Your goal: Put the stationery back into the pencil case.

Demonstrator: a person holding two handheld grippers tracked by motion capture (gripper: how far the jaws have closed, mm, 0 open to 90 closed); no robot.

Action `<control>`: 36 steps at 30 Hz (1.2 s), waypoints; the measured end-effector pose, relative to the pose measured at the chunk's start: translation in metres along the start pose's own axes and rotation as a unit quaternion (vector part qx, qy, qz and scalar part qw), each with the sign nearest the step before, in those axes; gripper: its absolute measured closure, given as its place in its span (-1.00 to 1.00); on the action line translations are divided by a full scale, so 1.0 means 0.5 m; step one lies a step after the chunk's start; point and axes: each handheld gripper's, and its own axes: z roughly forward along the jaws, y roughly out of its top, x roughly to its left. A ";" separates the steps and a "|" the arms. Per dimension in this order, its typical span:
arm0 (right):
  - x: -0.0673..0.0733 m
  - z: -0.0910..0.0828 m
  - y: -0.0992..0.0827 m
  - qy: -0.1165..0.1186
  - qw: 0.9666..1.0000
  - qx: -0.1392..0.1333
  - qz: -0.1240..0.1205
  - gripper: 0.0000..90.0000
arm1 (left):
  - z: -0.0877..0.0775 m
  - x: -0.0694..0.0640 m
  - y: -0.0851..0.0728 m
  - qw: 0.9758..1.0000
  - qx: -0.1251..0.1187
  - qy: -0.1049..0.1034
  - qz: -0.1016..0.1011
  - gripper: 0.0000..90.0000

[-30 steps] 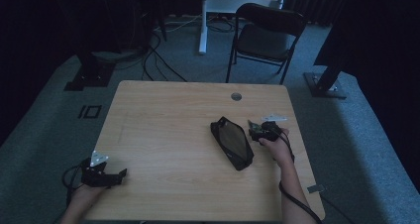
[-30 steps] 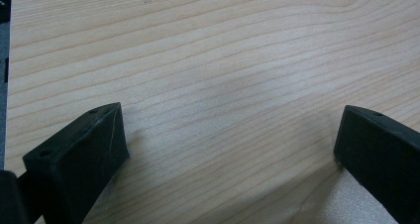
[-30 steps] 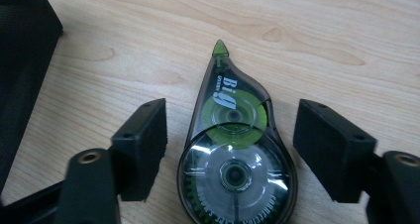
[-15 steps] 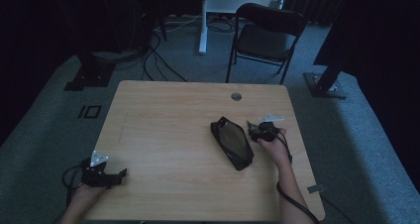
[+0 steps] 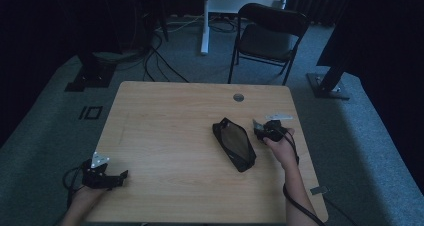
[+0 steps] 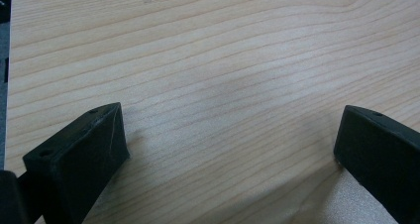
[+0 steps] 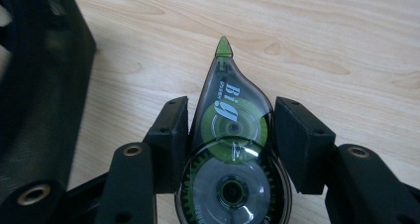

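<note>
green correction tape roller (image 7: 230,149), beside black mesh pouch (image 5: 234,144)

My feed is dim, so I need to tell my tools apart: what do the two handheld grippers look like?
Both are black. The left gripper carries a grey three-cornered plate on top, and its jaws are blocky, matte black pads. The right gripper has the same squared black jaws on arms with brass-coloured pivot holes. A black cable trails back along the person's bare right forearm.

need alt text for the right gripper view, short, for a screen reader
The right gripper has its two black jaws closed on a clear teardrop-shaped correction tape dispenser with green gears, its green tip pointing away from the camera. It sits over a light wooden table, and a black mesh zip pouch lies at the left edge.
</note>
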 end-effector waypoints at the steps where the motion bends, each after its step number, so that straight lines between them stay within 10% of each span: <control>1: 0.000 0.000 0.000 0.000 1.000 0.000 0.000 0.08 | 0.000 0.000 0.000 1.000 0.000 0.000 0.000 -1.00; 36: 0.132 -0.133 0.123 0.040 0.999 -0.032 -0.007 0.08 | 0.000 -0.001 0.000 1.000 0.000 0.001 -0.001 -1.00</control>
